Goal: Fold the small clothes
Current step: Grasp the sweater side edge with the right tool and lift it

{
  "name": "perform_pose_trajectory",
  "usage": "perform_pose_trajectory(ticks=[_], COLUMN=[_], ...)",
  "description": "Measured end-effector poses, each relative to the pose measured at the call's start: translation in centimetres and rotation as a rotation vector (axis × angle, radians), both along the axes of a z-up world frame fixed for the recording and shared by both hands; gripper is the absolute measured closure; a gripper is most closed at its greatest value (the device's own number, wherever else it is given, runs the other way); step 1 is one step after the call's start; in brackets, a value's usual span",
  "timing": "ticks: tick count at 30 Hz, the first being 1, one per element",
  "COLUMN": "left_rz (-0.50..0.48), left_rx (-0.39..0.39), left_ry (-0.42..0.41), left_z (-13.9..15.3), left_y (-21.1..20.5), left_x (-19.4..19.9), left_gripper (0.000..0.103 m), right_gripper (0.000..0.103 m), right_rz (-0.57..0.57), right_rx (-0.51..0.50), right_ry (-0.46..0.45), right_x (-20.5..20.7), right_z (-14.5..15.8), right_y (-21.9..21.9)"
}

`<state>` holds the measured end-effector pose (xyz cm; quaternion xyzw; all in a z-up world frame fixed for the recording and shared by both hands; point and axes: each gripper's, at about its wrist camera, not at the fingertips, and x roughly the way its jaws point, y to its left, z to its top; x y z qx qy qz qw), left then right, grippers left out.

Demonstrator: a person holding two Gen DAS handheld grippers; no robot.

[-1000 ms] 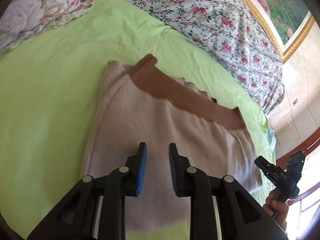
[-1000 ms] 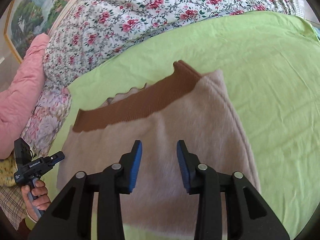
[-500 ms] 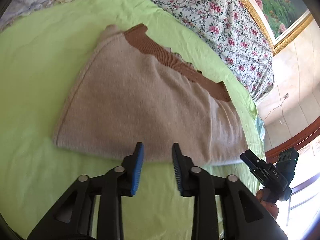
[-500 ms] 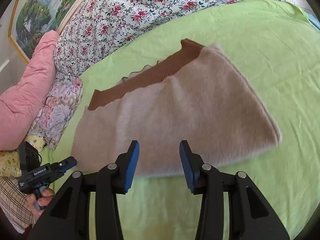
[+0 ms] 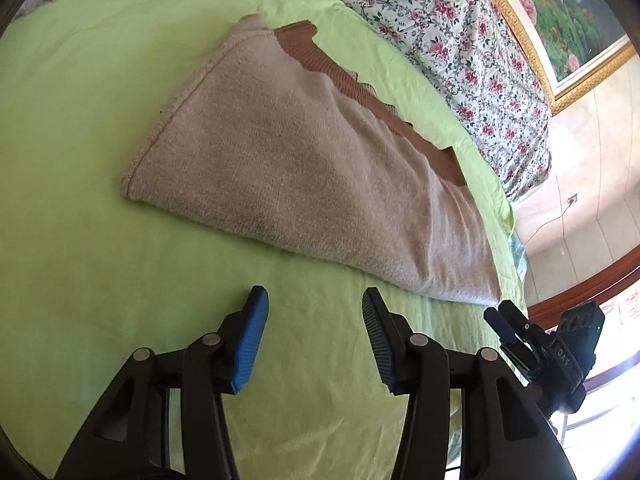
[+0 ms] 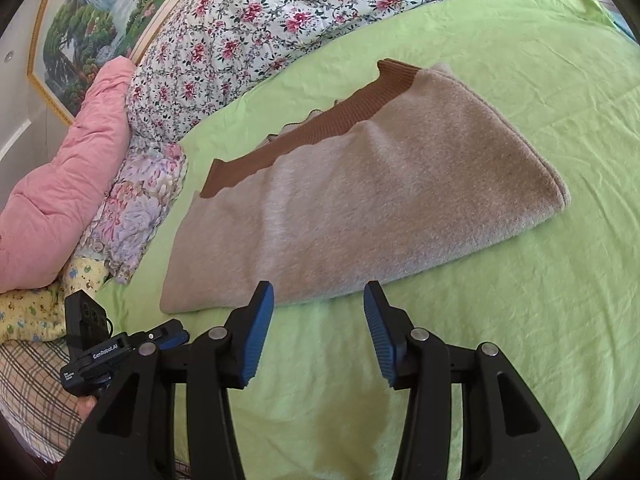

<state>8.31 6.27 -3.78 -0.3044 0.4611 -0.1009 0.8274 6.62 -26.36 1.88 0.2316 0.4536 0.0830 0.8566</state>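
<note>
A beige knit garment (image 5: pixel 304 172) with a brown ribbed band (image 5: pixel 360 92) lies folded flat on the green bedsheet (image 5: pixel 80 240); it also shows in the right wrist view (image 6: pixel 360 208). My left gripper (image 5: pixel 316 312) is open and empty, just short of the garment's near edge. My right gripper (image 6: pixel 318 308) is open and empty, at the near edge of the garment, not touching it. The right gripper also shows in the left wrist view (image 5: pixel 508 328), and the left gripper in the right wrist view (image 6: pixel 168 336).
A floral quilt (image 6: pixel 280 20) lies at the back of the bed. A pink quilt (image 6: pixel 60 184) and floral pillow (image 6: pixel 136 208) lie on the left. A framed painting (image 5: pixel 560 20) hangs on the wall. The bed's edge (image 5: pixel 508 216) drops off beyond the garment in the left wrist view.
Both grippers have pulled back from above the garment to just off its near edge, and their jaws have opened wider. The garment lies still.
</note>
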Motion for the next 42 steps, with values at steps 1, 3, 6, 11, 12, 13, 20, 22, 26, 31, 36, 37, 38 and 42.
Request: perform_pose_trajectory(ticks=[1,3,6,11,12,13,20,22,26,31,36,37,38,42], left_rz=[0.002,0.019,0.052,0.145,0.166,0.177,0.242,0.257,0.239,0.096,-0.108,-0.138,-0.169,-0.272], left_rx=[-0.006,-0.011,-0.028,-0.131,-0.137,-0.135,-0.068,-0.027,0.085,0.201,0.193,0.199,0.208,0.228], left_ry=[-0.001,-0.003,0.003,0.016,0.009,0.004,-0.010,-0.009,-0.077,-0.238,-0.344,-0.343,-0.341,-0.275], left_z=[0.0,0.1,-0.2,-1.6,-1.6,-1.7,-1.3,-0.8,1.4,6.1,8.5,8.3,7.9,4.5], left_y=[0.1,0.3,1.1,3.3,3.6,3.7,4.3,4.3,3.1,-2.1,-9.1,-10.4,-11.7,-15.7], left_x=[0.1,0.2,0.8,2.6,3.2,3.6,6.9,7.7,8.2,8.7,10.4,10.9,11.4,13.6], left_gripper=[0.049,0.045,0.041,0.041,0.041,0.040,0.052,0.070,0.092,0.095,0.096,0.096,0.096,0.097], right_gripper=[0.054,0.054,0.054,0.053,0.053,0.053,0.053,0.053,0.053,0.053,0.053,0.053,0.053,0.053], right_rz=[0.001,0.000,0.001,0.001,0.000,-0.002,-0.006,-0.009,-0.018,-0.039,-0.053,-0.054,-0.053,-0.016], right_rx=[0.000,0.001,-0.002,-0.010,-0.010,-0.009,-0.008,-0.010,-0.005,0.009,-0.001,0.016,0.030,0.133], right_ry=[0.000,0.001,-0.003,-0.002,-0.002,-0.002,0.002,0.000,-0.011,-0.038,-0.045,-0.042,-0.038,-0.010], right_x=[0.0,-0.2,-0.3,-0.3,-0.2,-0.2,0.4,0.7,1.7,3.7,6.4,7.0,7.6,10.2], right_z=[0.0,0.0,0.1,0.1,0.1,0.1,0.0,0.0,0.3,1.0,1.7,1.7,1.8,1.6], right_y=[0.1,0.1,0.4,0.5,0.6,0.6,0.1,-0.2,-1.3,-3.7,-6.6,-7.3,-8.0,-9.6])
